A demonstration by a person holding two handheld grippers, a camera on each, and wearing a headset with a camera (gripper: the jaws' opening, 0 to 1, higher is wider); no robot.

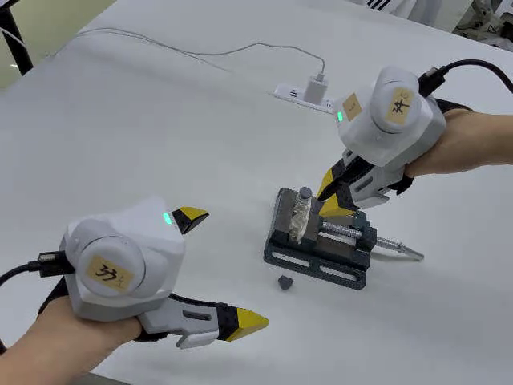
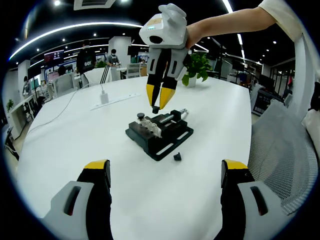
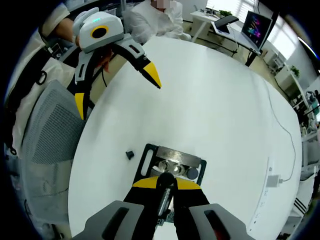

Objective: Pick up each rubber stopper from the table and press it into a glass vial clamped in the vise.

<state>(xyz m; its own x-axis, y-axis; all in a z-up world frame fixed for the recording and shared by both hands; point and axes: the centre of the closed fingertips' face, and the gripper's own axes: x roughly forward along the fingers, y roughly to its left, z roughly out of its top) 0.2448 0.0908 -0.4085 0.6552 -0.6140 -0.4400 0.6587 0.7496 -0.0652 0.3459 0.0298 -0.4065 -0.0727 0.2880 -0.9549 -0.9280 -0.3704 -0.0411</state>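
A black vise (image 1: 321,245) sits on the white table and clamps a row of glass vials (image 1: 300,215). The far vial carries a grey stopper (image 1: 305,192). My right gripper (image 1: 330,199) hovers just above the vise, shut on a dark rubber stopper (image 3: 165,181) over the vials (image 3: 171,165). From the left gripper view the right gripper (image 2: 156,107) points down at the vise (image 2: 159,134). One loose stopper (image 1: 284,281) lies on the table in front of the vise. My left gripper (image 1: 220,269) stands open at the near left, nothing between its jaws.
A white power strip with a charger (image 1: 309,91) and its cable lies behind the vise. A grey mesh chair (image 2: 280,145) stands at the table's edge. People sit at desks in the background.
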